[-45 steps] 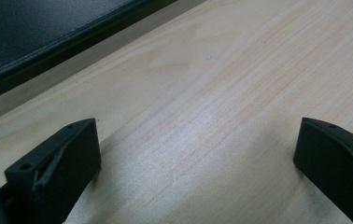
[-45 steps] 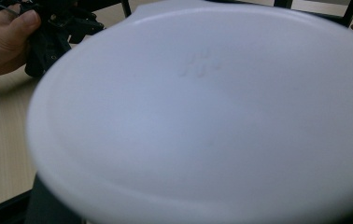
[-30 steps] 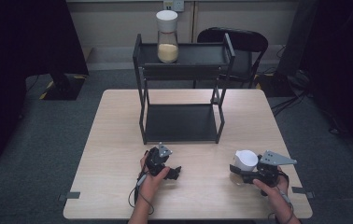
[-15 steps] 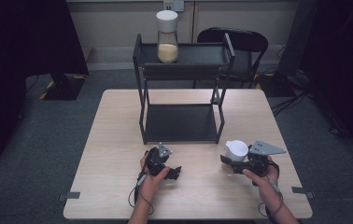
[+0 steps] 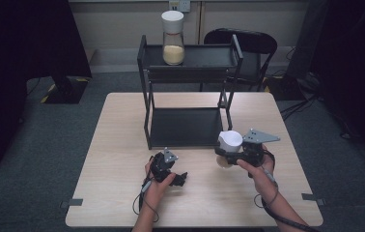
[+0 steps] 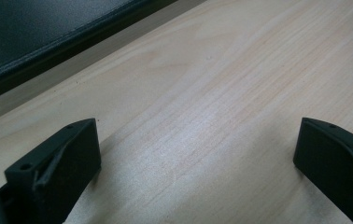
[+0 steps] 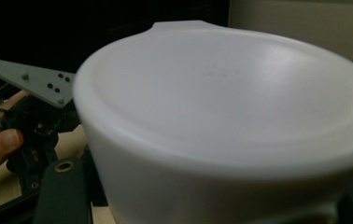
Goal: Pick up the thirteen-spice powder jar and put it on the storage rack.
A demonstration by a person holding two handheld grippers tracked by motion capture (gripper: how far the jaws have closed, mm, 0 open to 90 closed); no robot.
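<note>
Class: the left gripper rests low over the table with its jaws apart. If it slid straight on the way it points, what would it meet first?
Probably the black rack: in the left gripper view, bare wooden table runs to the rack's bottom shelf edge. Depth is uncertain.

I work in what looks like a lab or office room: grey carpet (image 5: 35, 159), wall socket (image 5: 179, 5), black chair (image 5: 248, 46), taped-down wooden table (image 5: 122, 145).

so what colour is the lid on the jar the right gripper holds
White lid, best seen in the right gripper view.
</note>
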